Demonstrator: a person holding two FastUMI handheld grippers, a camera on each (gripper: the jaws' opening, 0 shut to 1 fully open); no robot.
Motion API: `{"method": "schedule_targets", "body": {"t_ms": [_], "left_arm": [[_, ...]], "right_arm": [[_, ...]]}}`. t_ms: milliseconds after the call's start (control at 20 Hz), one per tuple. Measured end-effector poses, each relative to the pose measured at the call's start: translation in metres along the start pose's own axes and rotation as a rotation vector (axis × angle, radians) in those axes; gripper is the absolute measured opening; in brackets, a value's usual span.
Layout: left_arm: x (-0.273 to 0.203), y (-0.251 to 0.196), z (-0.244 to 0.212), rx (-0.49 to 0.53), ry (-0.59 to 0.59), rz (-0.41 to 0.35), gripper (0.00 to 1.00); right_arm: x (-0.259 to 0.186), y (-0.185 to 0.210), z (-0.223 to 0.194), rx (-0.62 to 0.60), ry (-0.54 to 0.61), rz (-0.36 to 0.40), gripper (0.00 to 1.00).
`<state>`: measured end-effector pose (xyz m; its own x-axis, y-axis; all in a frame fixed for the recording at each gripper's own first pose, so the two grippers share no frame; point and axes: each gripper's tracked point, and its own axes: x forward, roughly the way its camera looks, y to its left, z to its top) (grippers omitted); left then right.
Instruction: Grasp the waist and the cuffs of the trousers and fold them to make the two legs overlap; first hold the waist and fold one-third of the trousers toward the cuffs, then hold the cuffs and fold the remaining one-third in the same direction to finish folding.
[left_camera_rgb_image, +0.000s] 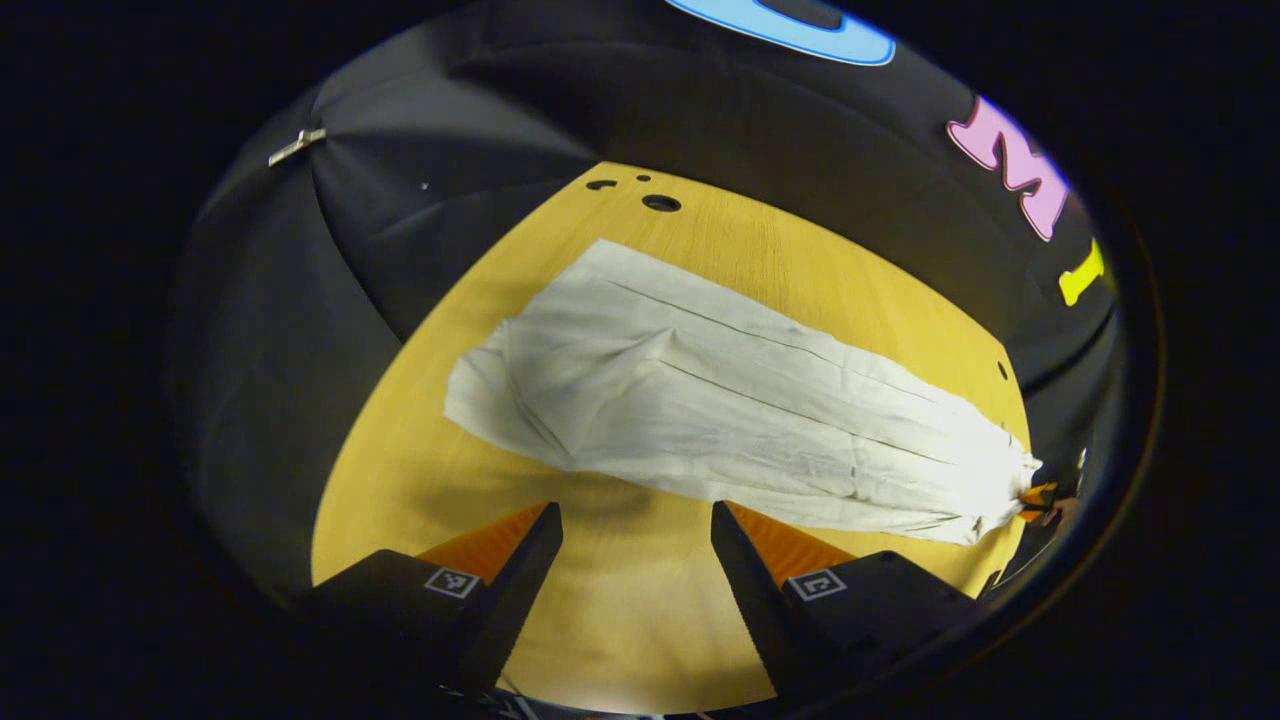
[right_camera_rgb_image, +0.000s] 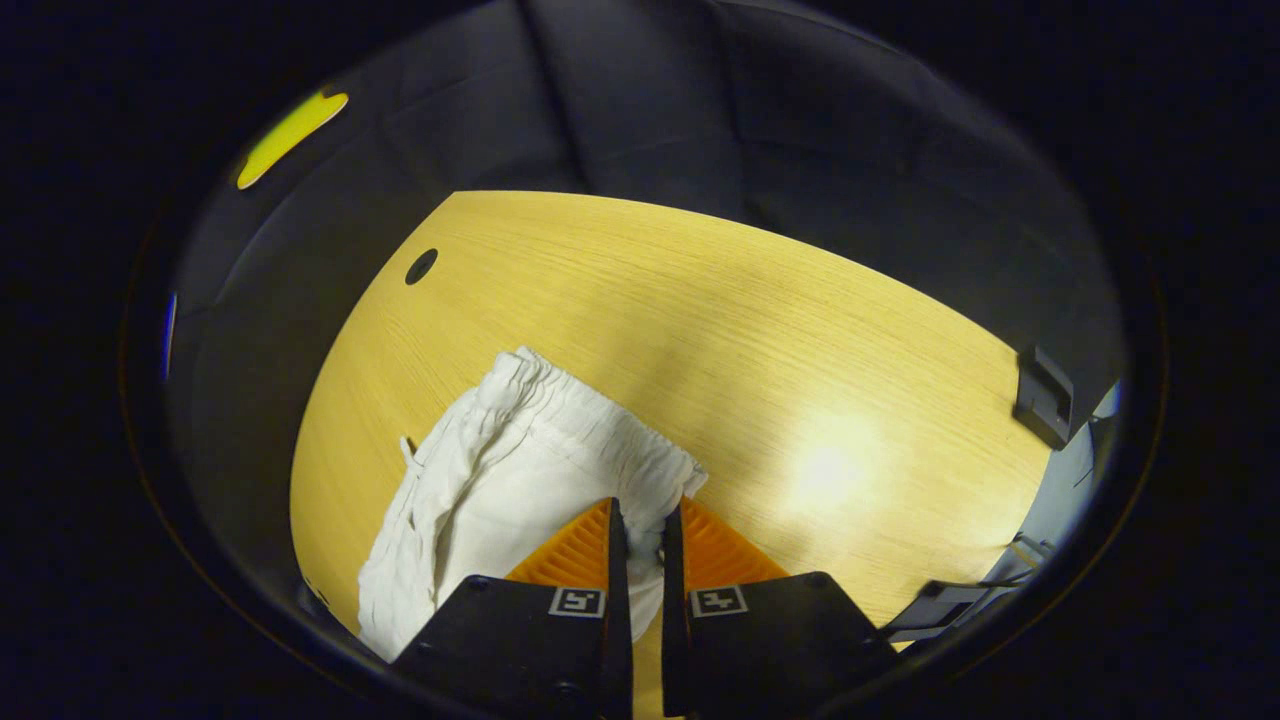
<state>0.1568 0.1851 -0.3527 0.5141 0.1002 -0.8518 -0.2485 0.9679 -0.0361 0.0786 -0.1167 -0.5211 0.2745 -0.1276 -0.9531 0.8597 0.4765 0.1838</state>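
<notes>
Right gripper (right_camera_rgb_image: 640, 525) pinches the trousers (left_camera_rgb_image: 720, 420) at their waist; left gripper (left_camera_rgb_image: 636, 525) hangs spread near the trousers

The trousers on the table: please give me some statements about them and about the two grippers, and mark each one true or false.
1. The left gripper is open above the wooden table. True.
2. The left gripper is holding the trousers. False: its fingers stand apart with only bare table between them, and the cloth lies beyond their tips.
3. The right gripper is shut on the waistband of the trousers. True: its fingers are pressed together with a fold of the gathered band between them.
4. The trousers are dark blue. False: they are white.
5. The trousers are already folded into thirds. False: in the left gripper view they lie stretched out long across the table.
</notes>
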Motion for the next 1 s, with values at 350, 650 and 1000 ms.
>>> {"method": "schedule_targets", "body": {"t_ms": [350, 650, 1000], "left_arm": [[0.023, -0.010, 0.000, -0.485, 0.058, -0.099, 0.95], [0.037, 0.007, 0.034, -0.599, -0.002, -0.035, 0.89], [0.062, 0.017, 0.059, -0.535, -0.007, 0.178, 0.89]], "right_arm": [[0.002, 0.001, 0.000, 0.045, 0.003, 0.075, 0.16], [0.002, 0.000, 0.000, 0.042, 0.003, 0.086, 0.16], [0.004, 0.002, 0.001, 0.063, 0.005, 0.114, 0.16]]}}
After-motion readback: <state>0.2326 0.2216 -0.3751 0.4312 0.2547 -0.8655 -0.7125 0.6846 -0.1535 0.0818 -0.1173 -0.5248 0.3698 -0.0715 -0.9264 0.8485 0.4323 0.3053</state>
